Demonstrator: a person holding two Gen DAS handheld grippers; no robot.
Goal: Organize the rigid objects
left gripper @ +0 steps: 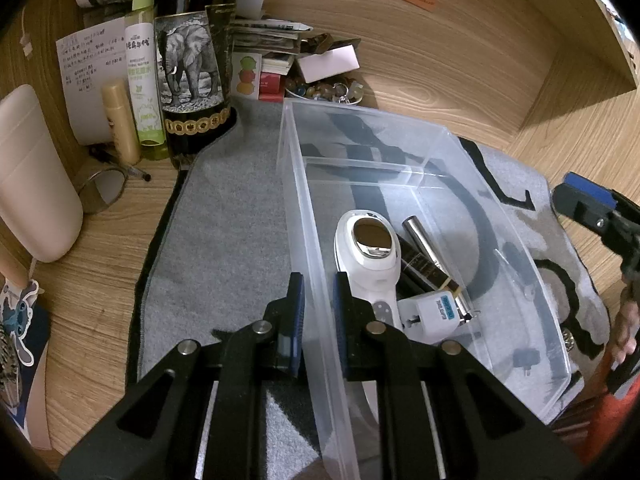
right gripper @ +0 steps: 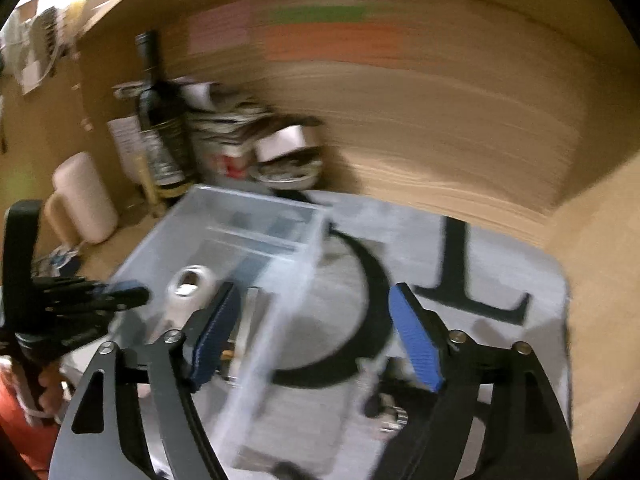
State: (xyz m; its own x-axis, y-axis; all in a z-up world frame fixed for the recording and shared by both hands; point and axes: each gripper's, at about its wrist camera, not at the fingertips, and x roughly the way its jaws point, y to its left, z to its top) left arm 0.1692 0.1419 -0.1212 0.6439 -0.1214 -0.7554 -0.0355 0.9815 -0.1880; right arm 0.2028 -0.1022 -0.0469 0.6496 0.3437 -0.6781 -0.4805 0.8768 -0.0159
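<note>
A clear plastic bin (left gripper: pixel 500 216) stands on a grey mat (left gripper: pixel 224 216). In it lie a white handheld device (left gripper: pixel 370 250), a silver tube (left gripper: pixel 424 240), a dark tube and a white plug adapter (left gripper: pixel 430 312). My left gripper (left gripper: pixel 319 300) is shut on the bin's left wall, one finger on each side. My right gripper (right gripper: pixel 316 340) is open and empty, straddling the bin's right wall (right gripper: pixel 288 280) from above; it also shows in the left wrist view (left gripper: pixel 588 204). The right wrist view is blurred by motion.
A dark bottle with an elephant label (left gripper: pixel 192 64), a green spray bottle (left gripper: pixel 142 64), a tan tube (left gripper: pixel 120 120) and a pale container (left gripper: pixel 32 176) stand at the back left. Papers, small boxes and a dish of trinkets (left gripper: pixel 324 88) sit behind the bin. Wooden walls enclose the desk.
</note>
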